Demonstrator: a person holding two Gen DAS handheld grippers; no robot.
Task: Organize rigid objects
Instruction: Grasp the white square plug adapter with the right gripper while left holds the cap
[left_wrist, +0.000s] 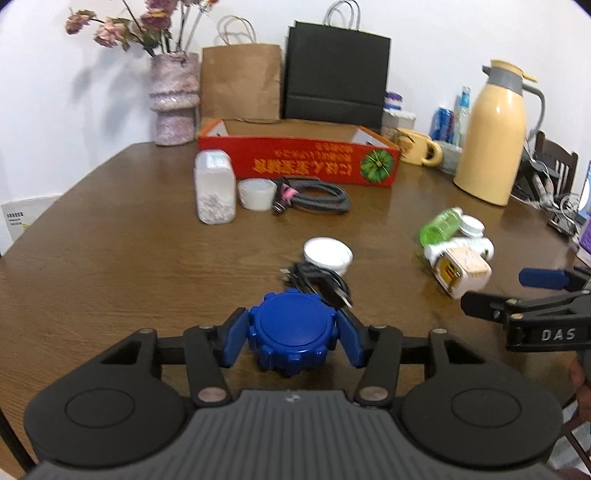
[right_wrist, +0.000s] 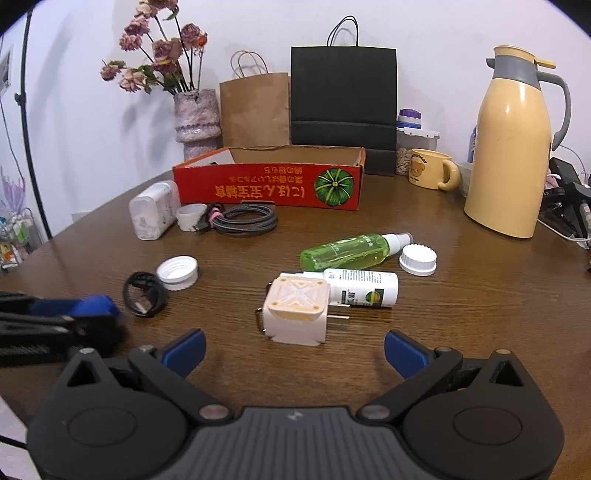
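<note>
A blue round lid (left_wrist: 291, 328) with a notched rim rests on the brown table (left_wrist: 110, 258), and my left gripper (left_wrist: 291, 332) is shut on it, a blue pad against each side. Just beyond it lie a black cable coil (left_wrist: 321, 282) and a white lid (left_wrist: 327, 253). My right gripper (right_wrist: 295, 347) stands open low over the table, with a white and cream charger plug (right_wrist: 295, 314) just ahead of its fingertips and nothing between them. Past the plug lie a white bottle (right_wrist: 364, 288), a green spray bottle (right_wrist: 351, 251) and a white cap (right_wrist: 418, 259).
A red cardboard box (right_wrist: 269, 184) stands open at the back, with paper bags and a vase behind it. In front of it sit a clear container (left_wrist: 215, 188), a small cup (left_wrist: 257, 194) and a braided cable (left_wrist: 314, 199). A yellow thermos (right_wrist: 511, 147) and mug (right_wrist: 430, 168) stand right.
</note>
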